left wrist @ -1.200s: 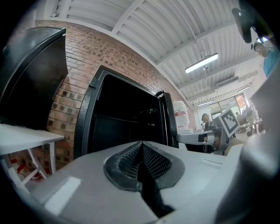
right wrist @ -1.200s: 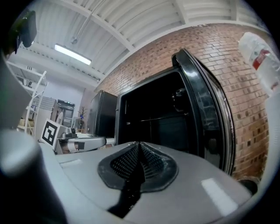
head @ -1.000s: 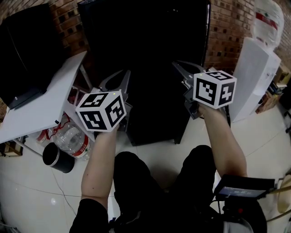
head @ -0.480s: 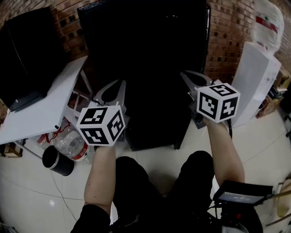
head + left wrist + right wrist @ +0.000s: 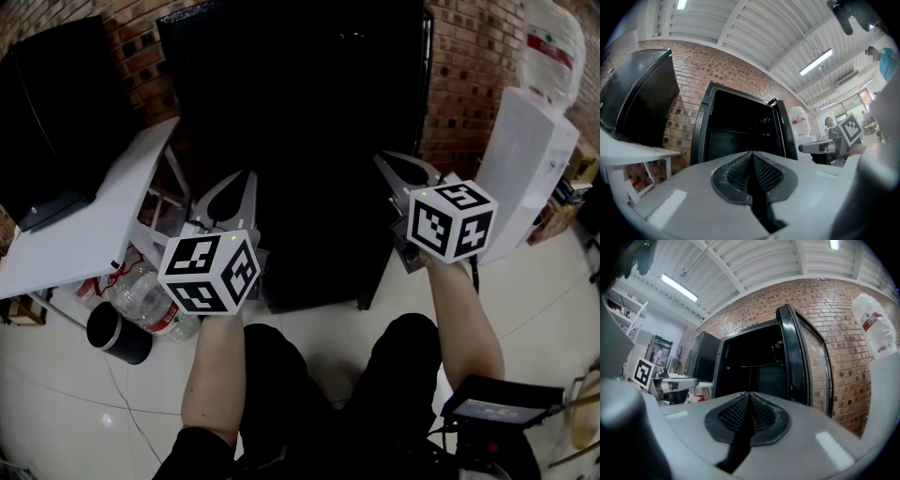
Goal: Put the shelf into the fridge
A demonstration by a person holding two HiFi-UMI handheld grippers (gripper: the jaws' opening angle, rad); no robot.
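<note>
The black fridge (image 5: 309, 141) stands open just ahead of both tongs, its door (image 5: 794, 357) swung out beyond the right tongs (image 5: 403, 167), and a white bench (image 5: 84, 225) lies off to the outer side of the left tongs (image 5: 232, 187). Both tongs are clenched on nothing, held side by side and apart. The shelf (image 5: 750, 365) shows as a thin level line inside the fridge, straight past their tips.

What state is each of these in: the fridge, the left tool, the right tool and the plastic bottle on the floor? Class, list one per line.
Fridge, door open.
Left tool, shut, nothing between its jaws.
Right tool, shut, nothing between its jaws.
Plastic bottle, lying on its side on the floor.
</note>
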